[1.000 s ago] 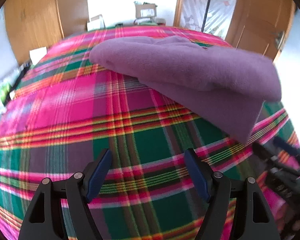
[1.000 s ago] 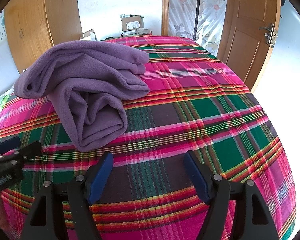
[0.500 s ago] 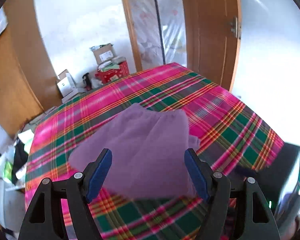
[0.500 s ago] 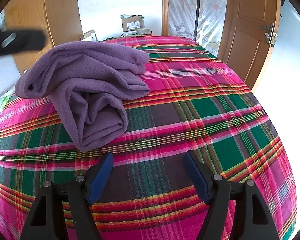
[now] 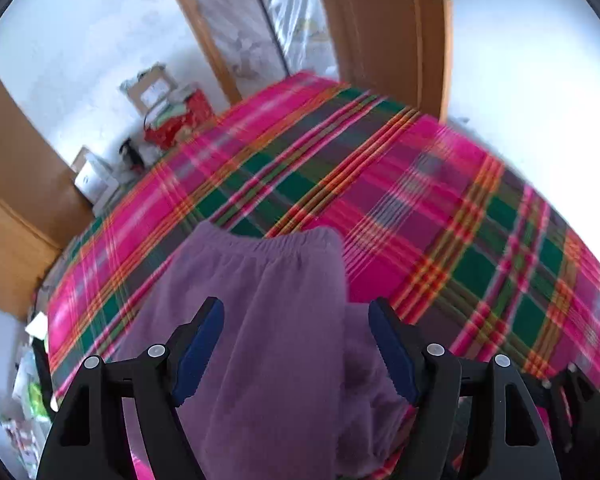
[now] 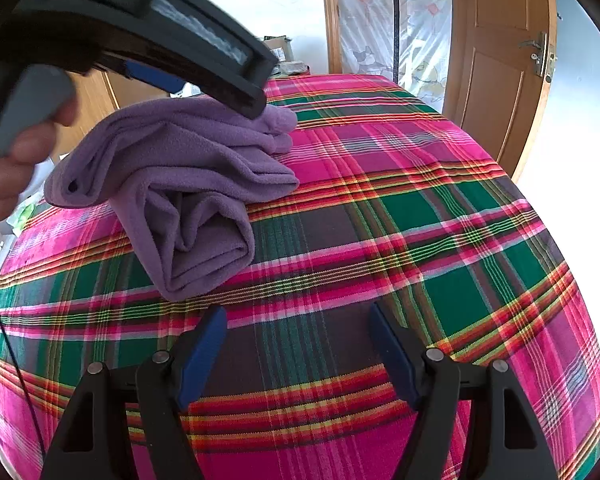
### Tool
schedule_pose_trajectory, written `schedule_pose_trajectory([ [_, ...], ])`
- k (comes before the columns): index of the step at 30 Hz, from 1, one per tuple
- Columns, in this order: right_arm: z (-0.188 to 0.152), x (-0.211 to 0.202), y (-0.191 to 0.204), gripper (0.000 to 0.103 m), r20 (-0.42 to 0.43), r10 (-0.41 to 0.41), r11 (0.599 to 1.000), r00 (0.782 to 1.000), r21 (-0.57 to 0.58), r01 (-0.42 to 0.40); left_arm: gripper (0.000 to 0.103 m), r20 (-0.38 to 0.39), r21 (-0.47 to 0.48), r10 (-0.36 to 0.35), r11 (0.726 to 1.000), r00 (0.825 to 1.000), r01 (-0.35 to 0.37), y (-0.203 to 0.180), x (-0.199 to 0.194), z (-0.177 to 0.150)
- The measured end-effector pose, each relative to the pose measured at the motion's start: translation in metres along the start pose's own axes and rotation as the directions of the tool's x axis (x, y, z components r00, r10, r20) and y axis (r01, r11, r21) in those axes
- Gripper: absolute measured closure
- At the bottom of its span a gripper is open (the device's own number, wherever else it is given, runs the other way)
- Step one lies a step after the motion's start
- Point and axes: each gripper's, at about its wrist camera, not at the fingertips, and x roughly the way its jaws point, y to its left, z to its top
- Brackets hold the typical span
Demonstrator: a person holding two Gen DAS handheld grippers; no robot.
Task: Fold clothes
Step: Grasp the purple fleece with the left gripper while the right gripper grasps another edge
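The purple garment [image 6: 180, 184] lies bunched on the plaid bed [image 6: 420, 240]. The left gripper [image 5: 296, 344] hangs above it, fingers spread — gripping nothing. The right gripper [image 6: 298, 344], also spread, sits near the garment — well clear of it.

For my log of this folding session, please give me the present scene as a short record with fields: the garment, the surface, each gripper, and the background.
garment: purple fleece trousers, loosely folded in a bundle, elastic waistband visible in the left wrist view
surface: plaid bedspread in pink, green and red; the garment lies on it
left gripper: open, above the garment, grasping nothing
right gripper: open, over bare bedspread, apart from the garment
left hand: holds the left gripper's handle
background: wooden door, cardboard box
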Motion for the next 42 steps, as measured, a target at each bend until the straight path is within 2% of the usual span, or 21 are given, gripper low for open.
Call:
schedule_pose_trajectory([
  [2,0.0,0.0,-0.001,0.03,0.0,0.0,1.0,1.0,0.0,0.0,0.03,-0.033,-0.012,-0.01,1.0,0.999,0.009,0.004,0.01,0.003],
  [5,-0.001,0.0,-0.002,0.03,0.001,0.004,1.0,1.0,0.002,-0.004,0.051,-0.059,-0.041,-0.002,0.999,0.998,-0.001,0.011,0.019,0.005],
  [7,-0.002,0.0,-0.003,0.03,0.002,0.005,1.0,1.0,0.001,-0.005,0.076,-0.068,-0.068,-0.01,0.998,0.998,0.006,0.016,0.022,0.006],
  [10,-0.002,0.0,-0.002,0.03,0.0,0.003,1.0,1.0,-0.005,-0.003,0.089,-0.08,-0.133,-0.065,0.99,0.995,0.054,0.025,0.025,0.005],
  [13,-0.002,-0.001,-0.006,0.031,0.004,0.022,1.0,1.0,0.011,-0.022,0.095,-0.033,-0.177,-0.077,0.982,0.996,0.07,0.036,0.017,0.003],
  [16,0.001,-0.003,-0.017,0.04,0.009,0.071,0.995,0.997,0.072,-0.072,0.096,0.013,-0.202,-0.068,0.977,0.998,0.069,0.05,0.011,0.004],
  [18,0.006,-0.003,-0.025,0.046,0.004,0.103,0.988,0.995,0.115,-0.103,0.097,0.033,-0.245,-0.096,0.964,0.995,0.102,0.067,0.011,0.003],
  [20,0.013,-0.002,-0.033,0.049,0.007,0.156,0.975,0.988,0.161,-0.155,0.097,0.052,-0.292,-0.129,0.946,0.99,0.139,0.082,0.009,-0.001],
  [24,0.037,-0.001,-0.043,0.052,0.052,0.247,0.938,0.968,0.237,-0.252,0.097,0.07,-0.354,-0.14,0.922,0.988,0.156,0.104,0.003,-0.013],
  [27,0.06,0.0,-0.043,0.052,0.099,0.337,0.903,0.936,0.248,-0.351,0.097,0.076,-0.393,-0.153,0.903,0.985,0.17,0.121,0.004,-0.023],
  [31,0.086,0.022,-0.046,0.052,0.062,0.443,0.834,0.894,0.337,-0.437,0.097,0.069,-0.417,-0.183,0.888,0.981,0.195,0.131,0.01,-0.031],
  [36,0.103,0.045,-0.044,0.052,0.027,0.504,0.793,0.863,0.383,-0.475,0.095,0.04,-0.445,-0.251,0.862,0.967,0.243,0.139,0.023,-0.033],
  [37,0.105,0.048,-0.043,0.052,0.025,0.511,0.788,0.859,0.385,-0.48,0.093,0.037,-0.447,-0.259,0.86,0.965,0.248,0.14,0.025,-0.032],
  [40,0.111,0.058,-0.042,0.052,0.034,0.564,0.744,0.825,0.414,-0.525,0.084,0.029,-0.453,-0.288,0.85,0.957,0.269,0.142,0.03,-0.034],
  [42,0.11,0.064,-0.039,0.052,0.039,0.579,0.727,0.814,0.427,-0.538,0.083,0.014,-0.473,-0.307,0.836,0.952,0.277,0.144,0.035,-0.035],
])
